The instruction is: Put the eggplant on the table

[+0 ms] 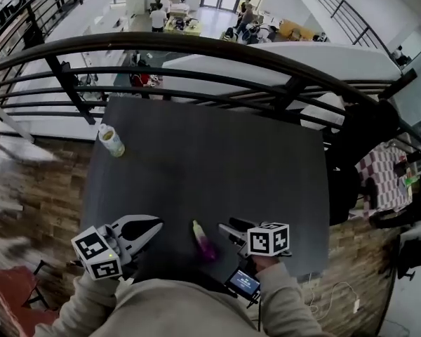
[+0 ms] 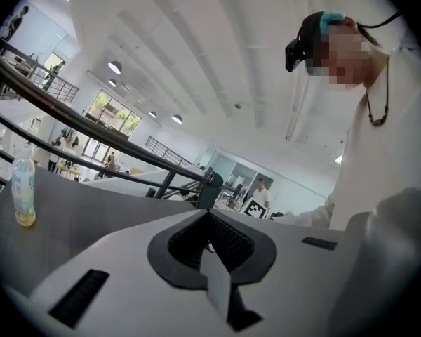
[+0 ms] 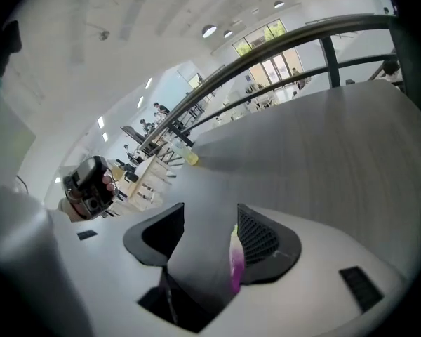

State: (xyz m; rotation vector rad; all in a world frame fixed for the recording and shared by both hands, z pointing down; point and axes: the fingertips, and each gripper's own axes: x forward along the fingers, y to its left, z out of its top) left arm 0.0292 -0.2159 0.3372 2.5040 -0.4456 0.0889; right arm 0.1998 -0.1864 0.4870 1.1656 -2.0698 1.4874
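A small eggplant [image 1: 203, 241], purple with a pale green end, lies on the dark table [image 1: 217, 160] near its front edge, between my two grippers. My right gripper [image 1: 226, 229] is just to its right and open. In the right gripper view the eggplant [image 3: 235, 262] shows in the gap, close beside the right-hand pad [image 3: 261, 239], with no grip on it. My left gripper [image 1: 156, 226] sits a little to the eggplant's left with its fingertips together and nothing between them. Its dark pads [image 2: 228, 241] meet at the tip in the left gripper view.
A plastic bottle [image 1: 112, 140] with yellowish liquid stands at the table's far left; it also shows as the bottle [image 2: 22, 192] and the bottle [image 3: 189, 158]. A black railing [image 1: 196, 48] runs behind the table. A small lit screen [image 1: 243, 283] sits by my right arm.
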